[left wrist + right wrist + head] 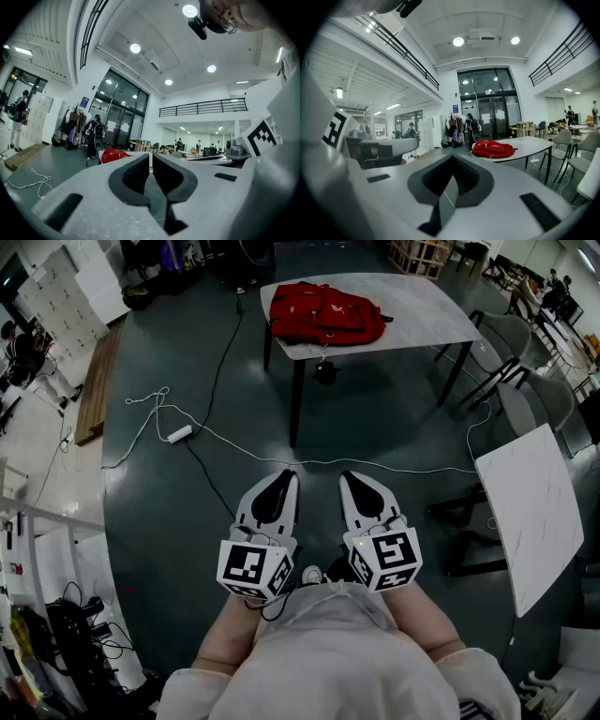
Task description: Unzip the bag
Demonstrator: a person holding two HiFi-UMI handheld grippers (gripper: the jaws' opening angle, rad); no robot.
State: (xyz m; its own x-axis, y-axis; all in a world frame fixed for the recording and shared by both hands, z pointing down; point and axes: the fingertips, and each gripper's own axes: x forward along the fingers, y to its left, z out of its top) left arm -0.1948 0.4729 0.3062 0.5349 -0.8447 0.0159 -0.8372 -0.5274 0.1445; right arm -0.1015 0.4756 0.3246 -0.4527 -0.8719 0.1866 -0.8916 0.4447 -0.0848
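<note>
Left tool (289,476) and right tool (347,476) are both hanging closed and empty at the person's front. The red bag (325,313) is lying flat on the bench (422,306), well ahead and almost centred between them, so neither is sitting nearer. Its long axis is running left to right; where its top is pointing is unclear.

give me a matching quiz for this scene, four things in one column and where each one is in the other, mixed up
Things:
1. red bag
2. power strip
3. left gripper
4. grey chair

Places:
A. on the floor, left of the marble table
B. low in the head view, jaws together, beside the right gripper
C. lying on the marble table
D. standing right of the marble table

Pairs: 1-C, 2-A, 3-B, 4-D
</note>
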